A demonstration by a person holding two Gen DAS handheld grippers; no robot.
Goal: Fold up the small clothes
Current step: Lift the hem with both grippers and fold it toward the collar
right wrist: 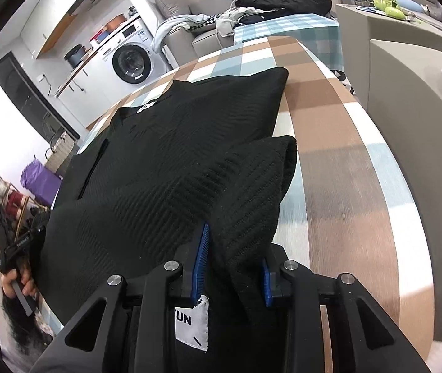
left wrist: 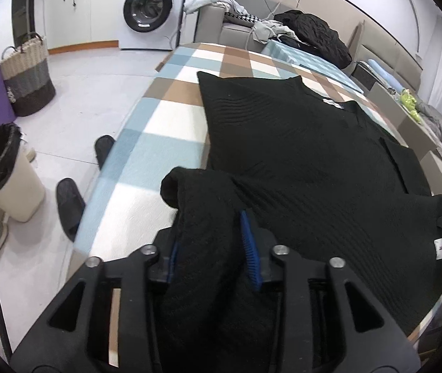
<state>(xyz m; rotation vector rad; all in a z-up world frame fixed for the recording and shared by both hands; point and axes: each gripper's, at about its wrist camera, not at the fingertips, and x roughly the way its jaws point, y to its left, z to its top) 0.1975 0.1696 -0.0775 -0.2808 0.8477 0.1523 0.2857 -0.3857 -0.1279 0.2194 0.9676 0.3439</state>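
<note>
Left wrist view: my left gripper (left wrist: pixel 211 242) pinches the near hem of the black knit top (left wrist: pixel 298 161), my right gripper (right wrist: pixel 233 267) pinching likewise, the garment stretching lengthwise ahead of both fingertips over the checked cloth (left wrist: pixel 158 118).

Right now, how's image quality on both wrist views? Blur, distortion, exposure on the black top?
Left wrist view: heavy fisheye bending, dark vignette corners, the black top underexposed though its ribbing shows; the left gripper is sharp. Right wrist view: same distortion, the checked cloth streaked with motion blur at right, the white label readable at the right gripper.
</note>
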